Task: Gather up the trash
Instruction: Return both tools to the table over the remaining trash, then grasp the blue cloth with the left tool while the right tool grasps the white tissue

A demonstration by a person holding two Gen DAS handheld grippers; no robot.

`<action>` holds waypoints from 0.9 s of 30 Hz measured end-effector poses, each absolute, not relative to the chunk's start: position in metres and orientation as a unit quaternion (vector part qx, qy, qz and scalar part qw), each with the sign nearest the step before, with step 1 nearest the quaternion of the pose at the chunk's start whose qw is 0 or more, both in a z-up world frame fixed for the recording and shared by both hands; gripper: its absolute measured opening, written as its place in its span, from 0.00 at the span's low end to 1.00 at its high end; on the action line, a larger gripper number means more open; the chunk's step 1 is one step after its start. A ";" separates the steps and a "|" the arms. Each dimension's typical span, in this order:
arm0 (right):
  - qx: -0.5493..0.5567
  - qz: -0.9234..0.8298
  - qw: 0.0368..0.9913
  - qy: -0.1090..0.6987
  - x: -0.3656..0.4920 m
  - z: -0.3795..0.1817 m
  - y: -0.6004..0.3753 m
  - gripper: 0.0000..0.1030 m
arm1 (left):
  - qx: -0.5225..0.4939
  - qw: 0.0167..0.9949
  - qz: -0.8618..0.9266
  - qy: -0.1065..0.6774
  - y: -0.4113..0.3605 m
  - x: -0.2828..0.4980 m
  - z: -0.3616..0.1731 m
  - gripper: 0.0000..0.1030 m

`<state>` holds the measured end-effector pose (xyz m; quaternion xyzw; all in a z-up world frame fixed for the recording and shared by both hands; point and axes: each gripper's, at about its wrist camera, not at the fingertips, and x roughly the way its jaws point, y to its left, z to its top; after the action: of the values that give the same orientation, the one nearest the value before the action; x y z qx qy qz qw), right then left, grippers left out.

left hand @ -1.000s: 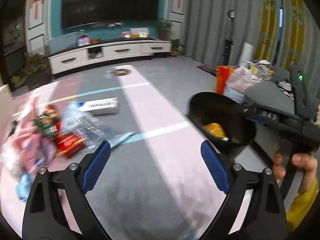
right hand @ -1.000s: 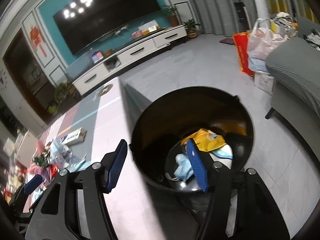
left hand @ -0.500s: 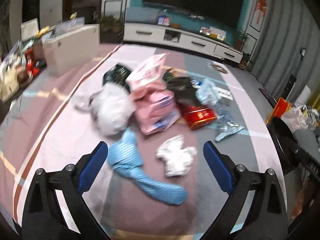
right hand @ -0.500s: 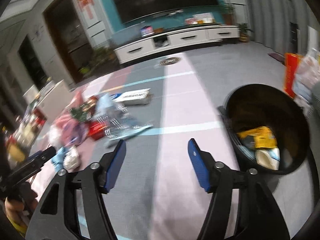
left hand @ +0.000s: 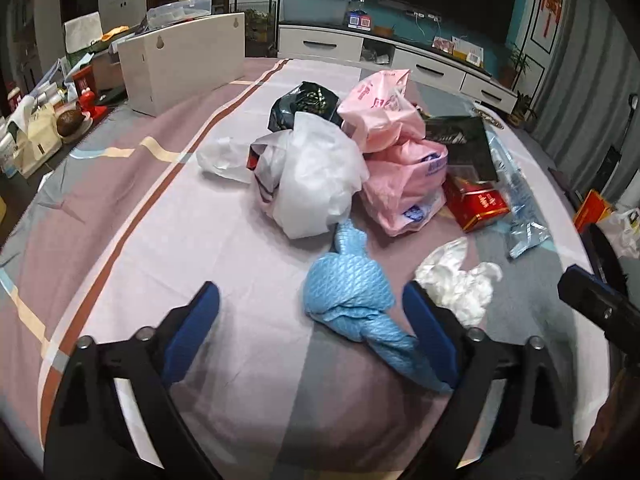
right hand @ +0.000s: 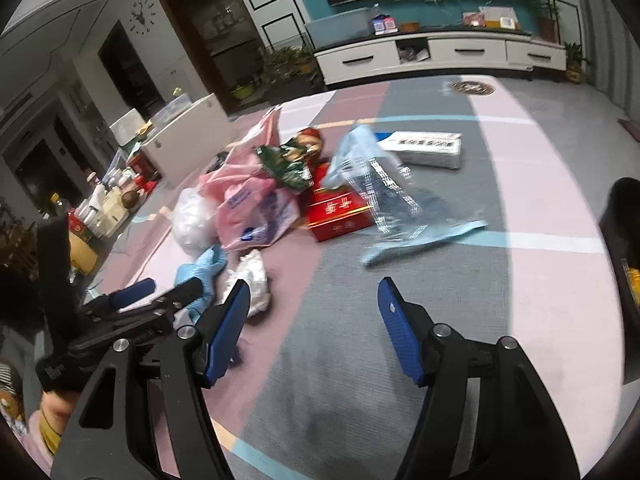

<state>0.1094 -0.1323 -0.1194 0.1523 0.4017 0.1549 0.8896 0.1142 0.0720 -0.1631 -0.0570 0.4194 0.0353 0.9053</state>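
A heap of trash lies on the striped cloth [left hand: 168, 240]: a blue crumpled cloth [left hand: 352, 292], a white tissue wad [left hand: 456, 280], a white plastic bag [left hand: 316, 184], pink bags [left hand: 404, 184], a red box [left hand: 476, 202] and a clear wrapper [right hand: 384, 192]. My left gripper [left hand: 312, 320] is open just above the cloth, its right finger beside the blue cloth. My right gripper [right hand: 314, 320] is open and empty over the grey stripe, near the tissue wad [right hand: 250, 280]. The black trash bin [right hand: 622, 240] is at the right edge.
A white box [left hand: 184, 60] stands at the far left of the cloth, with bottles and clutter [left hand: 36, 128] beyond it. A long white carton [right hand: 424, 146] lies behind the heap. A TV cabinet [right hand: 440, 54] lines the back wall.
Both grippers swung left from the trash bin to the heap. The left gripper has come down close to the blue cloth. Both stayed open and empty.
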 end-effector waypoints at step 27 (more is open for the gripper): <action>0.089 0.191 0.880 0.427 0.141 -0.132 -0.042 0.62 | -0.089 0.922 0.024 0.377 0.115 0.084 -0.131 0.32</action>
<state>0.1411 -0.0416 -0.1322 0.0891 0.4268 0.1905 0.8796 0.0839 0.1149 -0.1306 -0.0892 0.3766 0.0244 0.9217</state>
